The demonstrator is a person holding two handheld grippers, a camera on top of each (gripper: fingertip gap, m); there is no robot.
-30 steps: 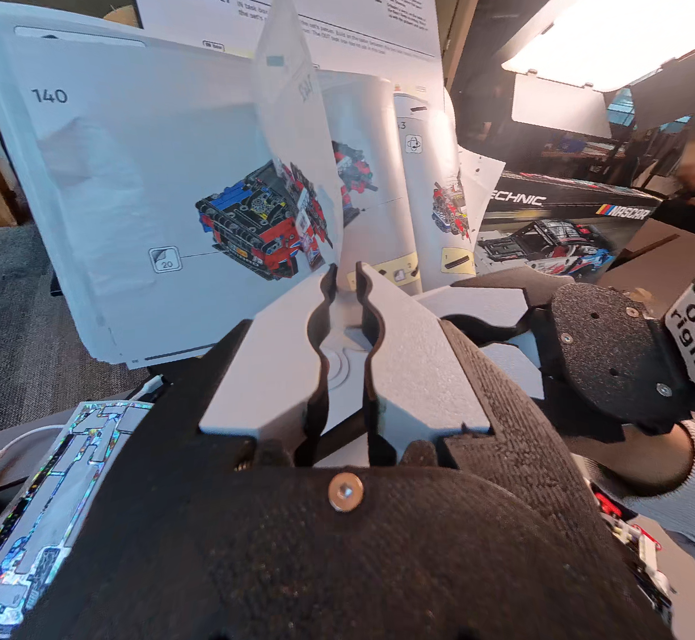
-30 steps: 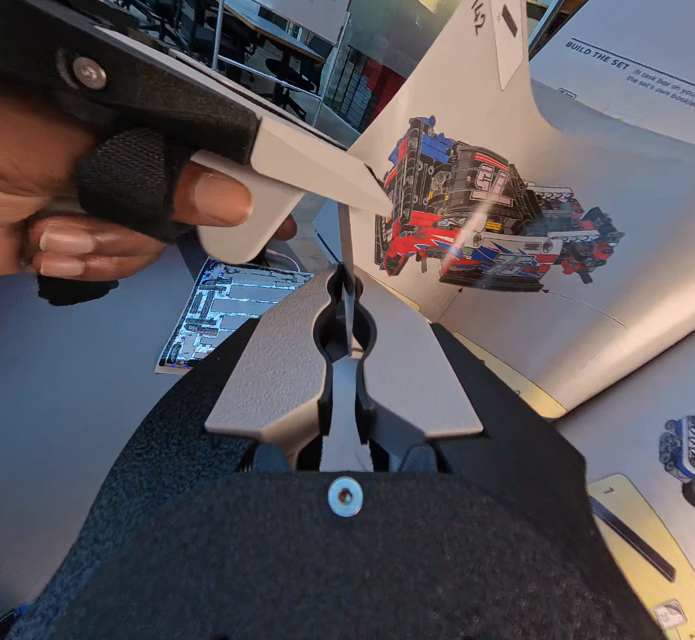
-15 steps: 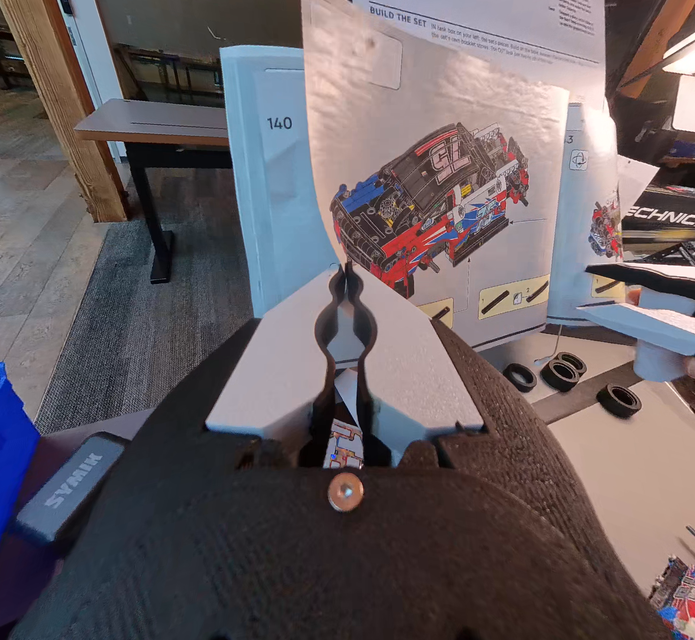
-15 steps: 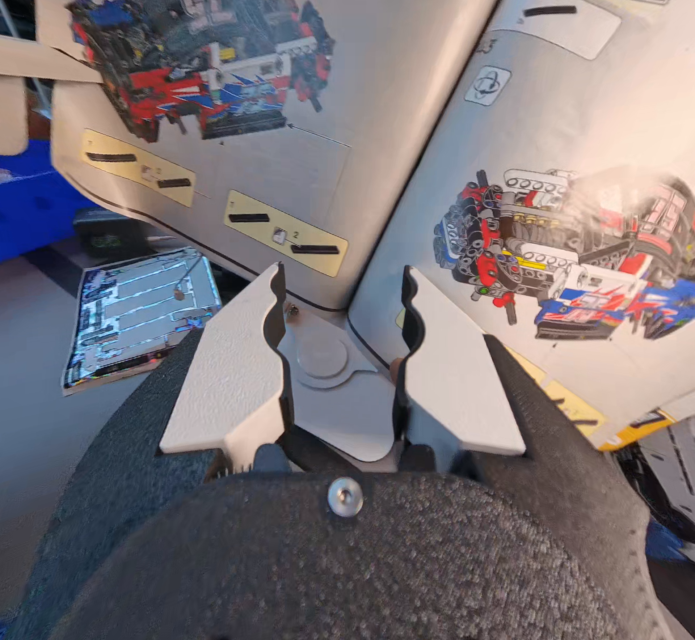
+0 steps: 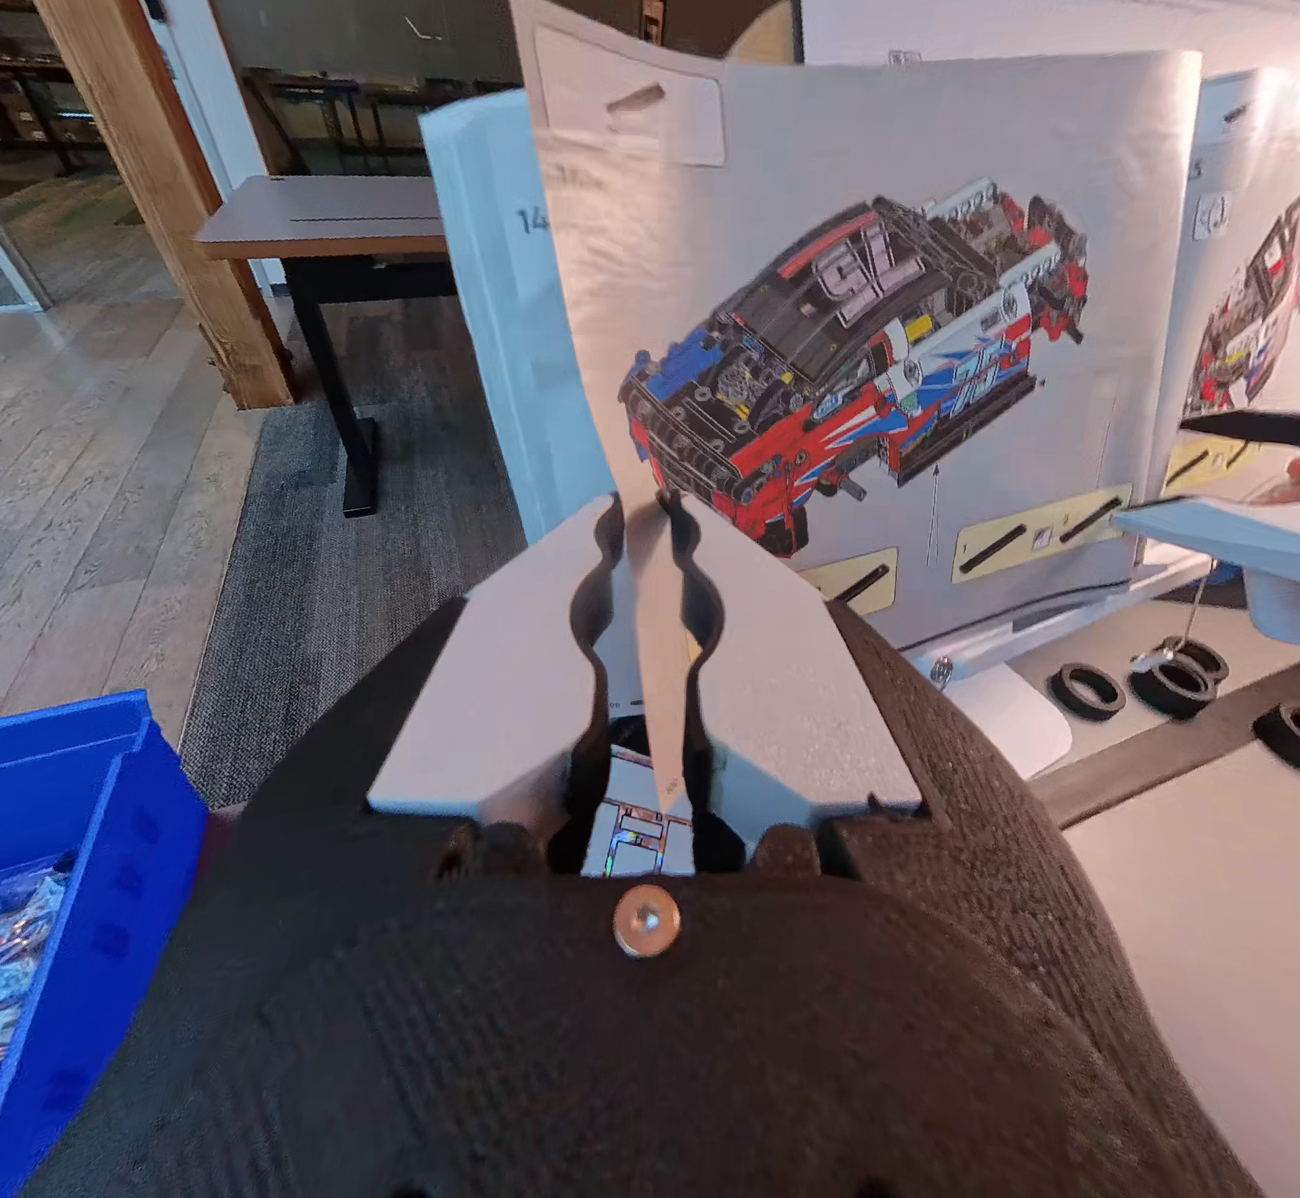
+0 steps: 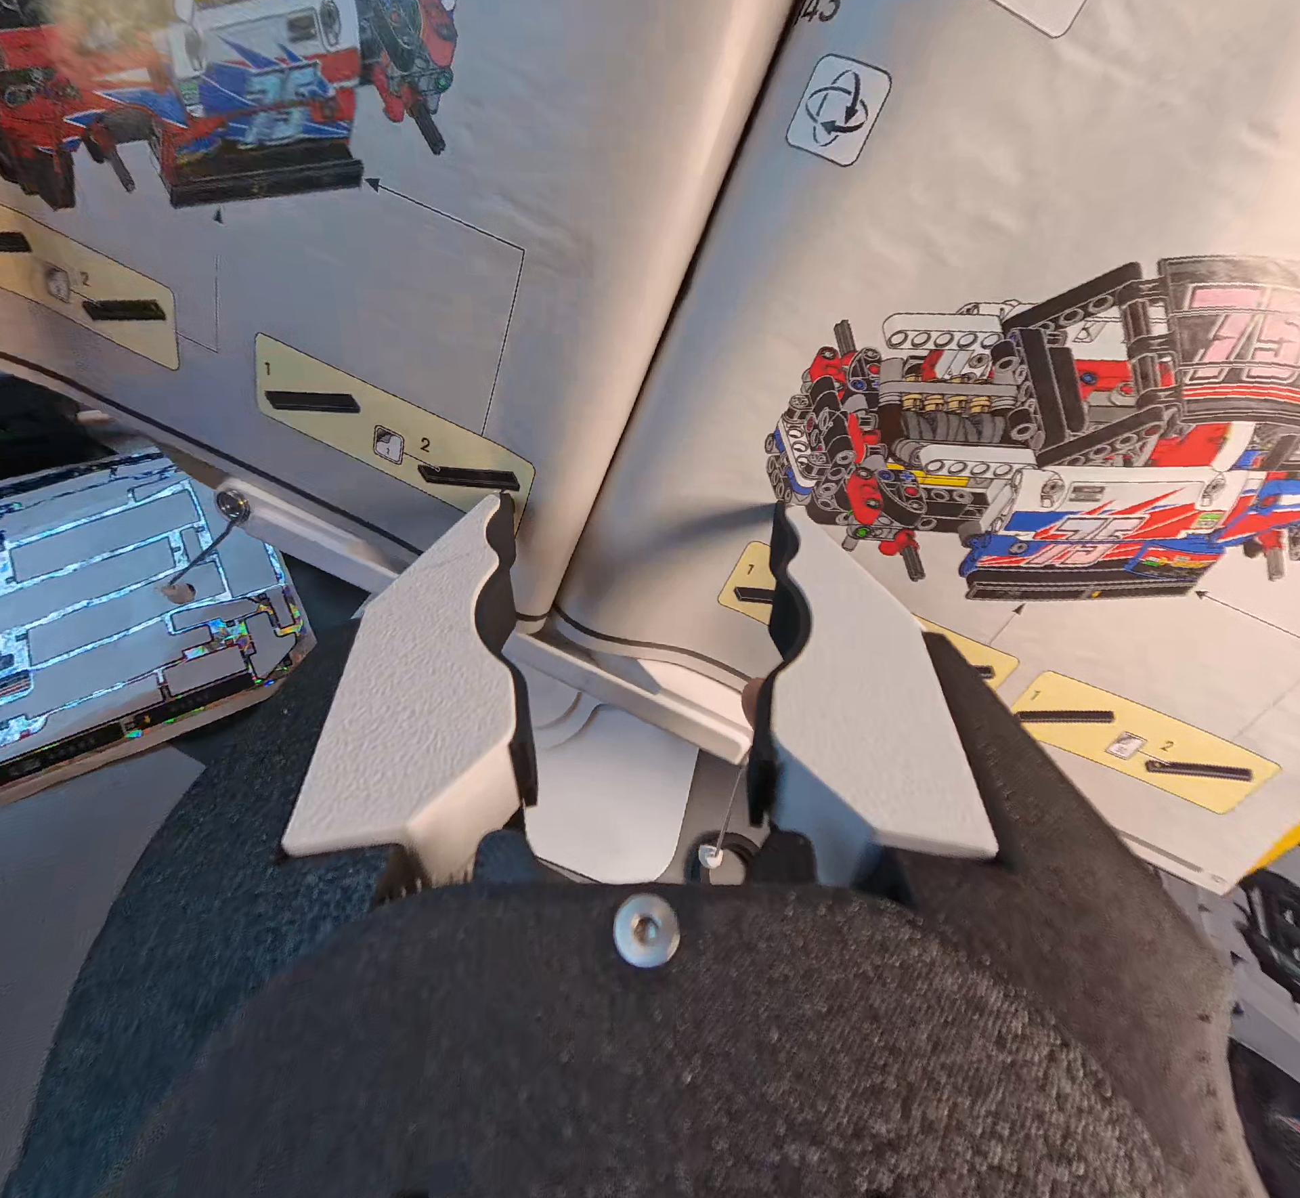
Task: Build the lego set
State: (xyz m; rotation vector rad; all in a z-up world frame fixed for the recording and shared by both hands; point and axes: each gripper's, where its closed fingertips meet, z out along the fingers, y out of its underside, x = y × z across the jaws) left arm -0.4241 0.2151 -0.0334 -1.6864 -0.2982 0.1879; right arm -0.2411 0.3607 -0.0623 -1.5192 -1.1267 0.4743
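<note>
Left hand-held gripper (image 5: 644, 503): your jaws stand nearly closed on the lower corner of one page (image 5: 872, 320) of the instruction booklet (image 6: 985, 334), which stands upright just ahead. Right hand-held gripper (image 6: 640, 517): your jaws stand wide and hold nothing, with the booklet's fold directly in front of them. The sticker sheet (image 6: 134, 608) lies on the desk (image 5: 1182, 953) to the left of the right hand-held gripper. Loose black tyres (image 5: 1083, 693) lie to the right of the left one.

Hazards, as judged:
- Pulling the page sideways may tear it at the pinch.
- A quick pull may topple the booklet onto the tyres.
- A weak hold may let the page slip back.
</note>
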